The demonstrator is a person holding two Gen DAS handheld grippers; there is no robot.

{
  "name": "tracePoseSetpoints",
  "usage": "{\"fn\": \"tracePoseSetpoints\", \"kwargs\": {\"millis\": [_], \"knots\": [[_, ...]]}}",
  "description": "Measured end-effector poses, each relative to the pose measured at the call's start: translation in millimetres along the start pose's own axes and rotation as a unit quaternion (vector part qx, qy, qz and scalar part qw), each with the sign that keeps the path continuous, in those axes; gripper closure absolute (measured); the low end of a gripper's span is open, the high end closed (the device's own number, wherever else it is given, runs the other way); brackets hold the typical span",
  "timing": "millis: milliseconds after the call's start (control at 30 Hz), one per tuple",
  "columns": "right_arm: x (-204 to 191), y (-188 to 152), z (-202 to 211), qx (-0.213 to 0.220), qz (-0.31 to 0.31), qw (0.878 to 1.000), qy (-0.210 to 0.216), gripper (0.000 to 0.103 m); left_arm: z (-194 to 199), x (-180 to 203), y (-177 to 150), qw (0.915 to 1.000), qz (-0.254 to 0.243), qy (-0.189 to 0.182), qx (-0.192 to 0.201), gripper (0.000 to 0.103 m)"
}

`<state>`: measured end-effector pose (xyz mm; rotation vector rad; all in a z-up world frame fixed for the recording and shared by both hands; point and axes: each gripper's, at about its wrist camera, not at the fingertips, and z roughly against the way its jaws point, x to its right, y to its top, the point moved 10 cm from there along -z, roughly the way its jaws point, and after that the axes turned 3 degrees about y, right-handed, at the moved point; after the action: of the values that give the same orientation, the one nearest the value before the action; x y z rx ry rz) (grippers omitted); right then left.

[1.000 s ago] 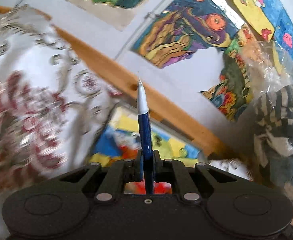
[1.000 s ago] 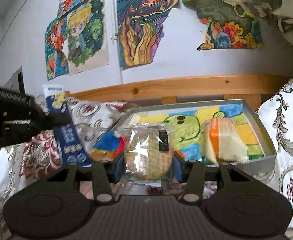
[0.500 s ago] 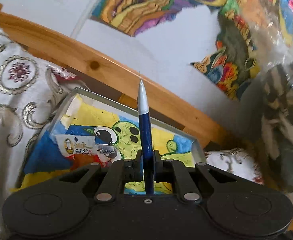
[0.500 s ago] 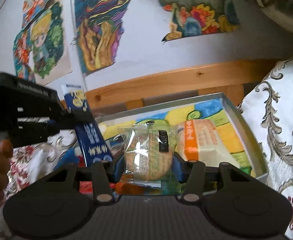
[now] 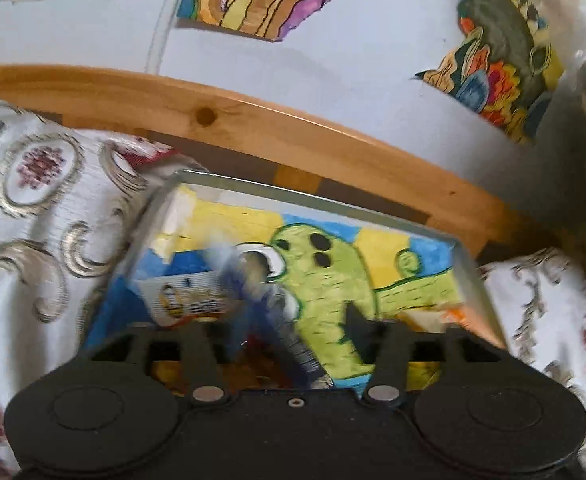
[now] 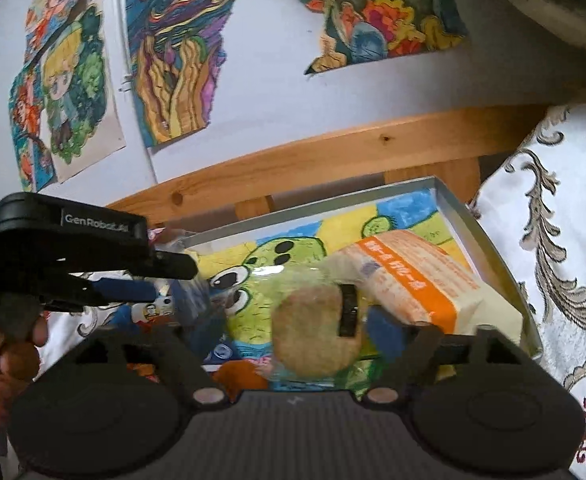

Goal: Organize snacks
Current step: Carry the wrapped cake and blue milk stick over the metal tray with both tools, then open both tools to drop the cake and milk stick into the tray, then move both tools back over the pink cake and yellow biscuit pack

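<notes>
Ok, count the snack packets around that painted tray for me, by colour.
Orange-and-cream packet: 1
Clear-wrapped round brown biscuit: 1
Dark blue sachet: 1
White packet with a printed face: 1
Total: 4 that can be told apart. The blurred reddish bits at the front are not counted.

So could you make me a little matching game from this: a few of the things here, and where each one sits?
Things:
1. round biscuit
2. orange-banded packet
3. wooden rail
4. drawings

Places:
a. stuck on the wall
b. lying at the right end of the tray
c. in a clear wrapper, between the open fingers of the right hand-held gripper
d. running behind the tray, below the drawings

Pairs: 1-c, 2-b, 3-d, 4-a
</notes>
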<state>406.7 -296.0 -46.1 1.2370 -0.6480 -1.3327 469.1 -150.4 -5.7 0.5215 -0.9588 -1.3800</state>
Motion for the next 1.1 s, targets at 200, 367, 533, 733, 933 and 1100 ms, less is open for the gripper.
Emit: {"fn": "tracePoseSetpoints", "kwargs": {"millis": [200,367,533,733,933,1100], "knots": [[-17,6,10,0.008,0.034,0.999,-0.003,0.000,23,-17,2,0.9993,0.004,0.035,0.014,0.006],[-26,20,32,0.031,0.031,0.999,-0.001,0.000,52,-28,7,0.9984,0.014,0.048,0.026,0.001],[-35,34,59,0.051,0.033,0.998,-0.012,0.000,88,-34,8,0.9975,0.012,0.050,0.048,0.001],[-49,41,93,0.056,0.024,0.998,-0.003,0.000,132,-42,-3,0.9969,0.013,0.057,0.053,0.001],[-64,40,126,0.058,0.049,0.997,-0.006,0.000,174,-48,-23,0.9959,-0.005,0.069,0.059,0.001],[-72,32,156,0.059,0.062,0.996,-0.013,0.000,202,-52,-47,0.9958,-0.009,0.072,0.057,0.001]]}}
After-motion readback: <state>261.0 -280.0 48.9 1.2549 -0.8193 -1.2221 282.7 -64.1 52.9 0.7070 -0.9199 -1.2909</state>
